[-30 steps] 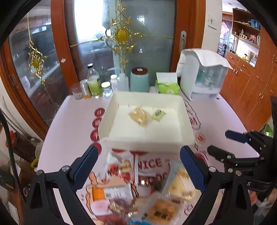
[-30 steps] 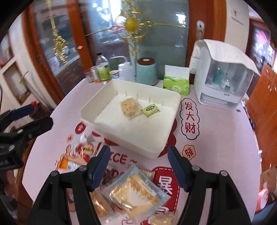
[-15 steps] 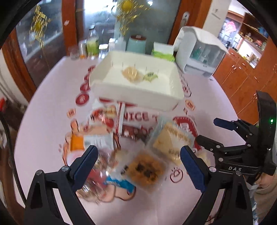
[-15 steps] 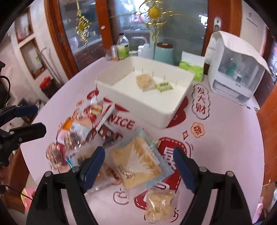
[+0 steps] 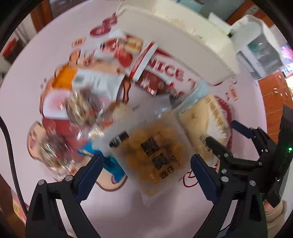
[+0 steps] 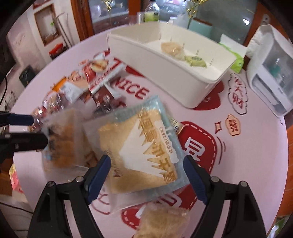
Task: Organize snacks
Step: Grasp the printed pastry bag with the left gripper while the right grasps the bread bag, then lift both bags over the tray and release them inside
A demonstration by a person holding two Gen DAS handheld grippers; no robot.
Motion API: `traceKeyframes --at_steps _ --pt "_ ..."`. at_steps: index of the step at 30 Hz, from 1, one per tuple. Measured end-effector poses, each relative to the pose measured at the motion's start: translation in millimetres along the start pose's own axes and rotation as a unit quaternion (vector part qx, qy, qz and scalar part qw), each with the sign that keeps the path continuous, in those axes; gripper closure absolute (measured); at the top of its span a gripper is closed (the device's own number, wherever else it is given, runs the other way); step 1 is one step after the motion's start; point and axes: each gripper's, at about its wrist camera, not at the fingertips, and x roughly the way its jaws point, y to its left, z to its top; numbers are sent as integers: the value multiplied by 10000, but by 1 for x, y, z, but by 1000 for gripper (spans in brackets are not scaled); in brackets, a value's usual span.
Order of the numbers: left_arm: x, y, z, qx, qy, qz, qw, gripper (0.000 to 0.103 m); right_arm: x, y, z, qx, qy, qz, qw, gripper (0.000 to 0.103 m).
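Loose snack packets lie in a heap on the pink printed tablecloth (image 6: 247,155). My left gripper (image 5: 146,172) is open, pointing steeply down over a frosted packet of brown crumbly snack (image 5: 155,152) that lies between its fingers. My right gripper (image 6: 146,175) is open too, straddling a pale blue packet with a triangular cake (image 6: 142,146); the pads are not pressing on it. Each gripper shows in the other's view: right gripper (image 5: 227,136), left gripper (image 6: 25,130). The white bin (image 6: 164,60) behind holds a beige snack (image 6: 172,48) and a green packet (image 6: 196,61).
Red-and-white packets (image 6: 98,73) and a brown one (image 6: 104,97) lie left of the blue packet, a small beige packet (image 6: 161,219) near me. A white appliance (image 6: 271,73), green tissue box (image 6: 236,60) and bottles (image 6: 152,11) stand at the back.
Both grippers have dropped and tipped down toward the snack heap, which now fills the views. The right jaws stand a little wider than a second ago.
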Motion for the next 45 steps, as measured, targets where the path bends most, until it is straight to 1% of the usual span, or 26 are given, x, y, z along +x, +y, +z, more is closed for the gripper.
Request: traceKeyframes --at_steps 2,4,5,6,11,13,15,17,19,20,21,22,23,24,25,28,29,34,37,39,42,45 --pt "8 1 -1 -146 83 45 9998 8 7 -2 -1 -103 27 -53 9999 20" --pt "16 2 0 -307 143 28 9994 8 12 -5 0 -151 4 -112 9998 12" --pt "18 2 1 -365 153 18 9992 8 14 -6 0 -153 -2 -128 9998 6" --pt "20 2 1 -422 149 25 9990 7 17 -9 1 -144 20 -107 9998 3" --pt "31 -5 8 -601 228 149 9978 0 29 -23 7 133 226 460 9986 0" --pt "35 -6 11 -665 291 138 9973 0 35 -29 8 291 352 770 9960 0" --pt "39 -9 13 -685 398 141 9968 0 40 -34 8 469 466 993 9929 1" --pt "40 -10 16 -735 504 97 9960 0 39 -36 6 551 459 1159 9907 8" --pt "37 -5 15 -757 569 45 9955 1 33 -35 3 550 406 1185 9906 23" --pt "37 -5 15 -740 579 6 9956 4 30 -35 2 558 395 1188 9906 27" --pt "35 -4 15 -702 560 -76 9959 10 27 -35 1 580 373 1242 9899 37" --pt "32 -3 15 -670 569 -266 9958 20 23 -36 0 628 363 1308 9888 44" --pt "33 -5 14 -639 605 -357 9955 25 21 -37 -1 665 353 1337 9882 47" --pt "32 -8 14 -561 580 -417 9959 28 18 -37 -1 696 329 1342 9880 52" --pt "30 -10 14 -421 515 -448 9968 32 15 -37 -2 730 295 1351 9877 57" --pt "22 -14 12 -175 344 -480 9981 43 5 -34 -2 784 168 1256 9888 65" --pt "19 -13 12 -127 316 -498 9982 46 1 -33 -3 797 120 1208 9894 66" --pt "6 -7 10 82 215 -462 9987 50 -18 -22 -4 803 -93 1025 9914 76" --pt "-8 -5 9 200 111 -497 9985 54 -34 -16 -4 743 -277 895 9928 79" --pt "-23 -4 7 342 -44 -481 9982 54 -45 -11 -3 720 -390 771 9937 80" --pt "-48 -4 5 558 -277 -516 9967 55 -62 -7 -1 752 -596 736 9927 80" --pt "-79 -6 4 811 -595 -543 9934 56 -85 -3 0 793 -862 629 9911 81"
